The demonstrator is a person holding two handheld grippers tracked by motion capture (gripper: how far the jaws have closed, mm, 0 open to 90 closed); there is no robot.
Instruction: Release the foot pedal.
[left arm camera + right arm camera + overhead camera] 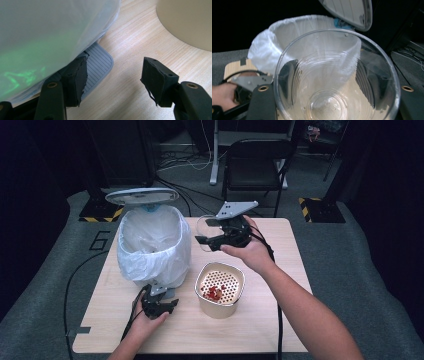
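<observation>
A pedal bin (152, 247) lined with a white bag stands at the table's left, its grey lid (141, 196) raised. My left gripper (160, 304) is low at the bin's front, open, with one jaw resting on the grey ribbed pedal (98, 63) and nothing between its jaws. To the right of the bin's rim, my right gripper (214, 239) is shut on a clear empty cup (204, 232), held tipped on its side. In the right gripper view the cup (337, 82) has its mouth toward the camera, and the bin (294, 27) and lid (352, 10) lie beyond it.
A beige container (220, 290) with a perforated insert and some red bits stands mid-table, just right of my left gripper; its wall (190, 22) shows close by. The wooden table (260, 330) has bare room at front right. A black chair (257, 162) stands behind the table.
</observation>
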